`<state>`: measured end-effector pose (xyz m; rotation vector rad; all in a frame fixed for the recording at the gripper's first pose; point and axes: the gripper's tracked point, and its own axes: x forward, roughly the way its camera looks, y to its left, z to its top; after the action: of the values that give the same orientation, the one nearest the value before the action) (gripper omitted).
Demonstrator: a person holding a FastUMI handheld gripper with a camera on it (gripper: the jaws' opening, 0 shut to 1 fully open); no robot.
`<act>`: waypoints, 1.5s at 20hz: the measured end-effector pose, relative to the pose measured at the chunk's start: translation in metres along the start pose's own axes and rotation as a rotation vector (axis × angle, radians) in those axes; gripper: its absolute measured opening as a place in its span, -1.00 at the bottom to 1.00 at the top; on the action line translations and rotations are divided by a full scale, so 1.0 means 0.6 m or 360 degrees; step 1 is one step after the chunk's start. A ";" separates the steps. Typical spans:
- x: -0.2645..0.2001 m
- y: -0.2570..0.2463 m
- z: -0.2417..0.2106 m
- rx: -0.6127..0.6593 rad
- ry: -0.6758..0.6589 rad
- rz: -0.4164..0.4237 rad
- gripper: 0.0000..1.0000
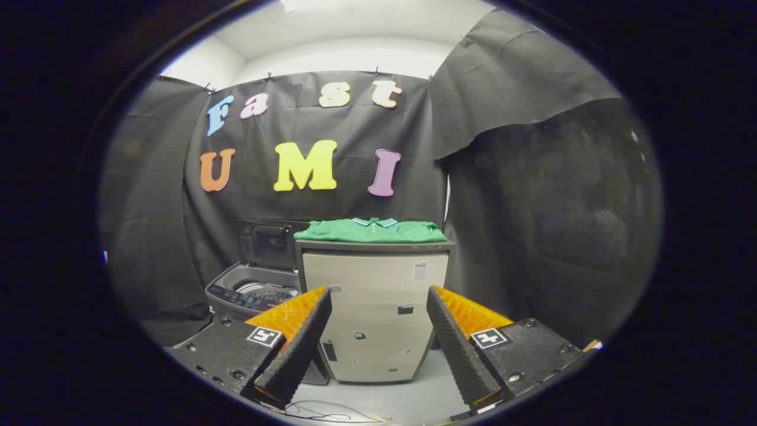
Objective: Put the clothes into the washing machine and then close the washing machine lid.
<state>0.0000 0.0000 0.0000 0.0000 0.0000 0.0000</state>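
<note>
A folded green polo shirt [371, 231] lies across the top of a beige cabinet [372, 313], well beyond the gripper [378, 296], whose fingers stand apart, holding nothing. The cabinet's stickers are too small to read.

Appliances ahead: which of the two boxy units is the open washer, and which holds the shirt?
The low grey washing machine, left of the taller beige cabinet, has its lid up. The green shirt lies folded on the cabinet. The gripper is open, holding nothing.
</note>
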 end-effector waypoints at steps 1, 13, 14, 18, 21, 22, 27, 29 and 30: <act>0.000 -0.001 0.000 0.0014 0.0000 0.0000 1.00; -0.002 -0.019 -0.013 0.0035 -0.0004 -0.0010 1.00; -0.003 -0.020 -0.012 0.0039 -0.0002 -0.0012 1.00; -0.004 -0.031 -0.015 0.0048 0.0003 -0.0030 1.00; -0.006 -0.035 -0.018 0.0054 0.0019 -0.0047 1.00; -0.005 -0.037 -0.017 0.0057 0.0020 -0.0053 1.00; -0.003 -0.032 -0.006 0.0070 0.0015 -0.0074 1.00; -0.003 -0.029 0.005 0.0067 0.0017 -0.0088 1.00; -0.001 -0.027 0.014 0.0065 0.0012 -0.0093 1.00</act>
<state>-0.0006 -0.0163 0.0083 0.0410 0.0074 -0.0582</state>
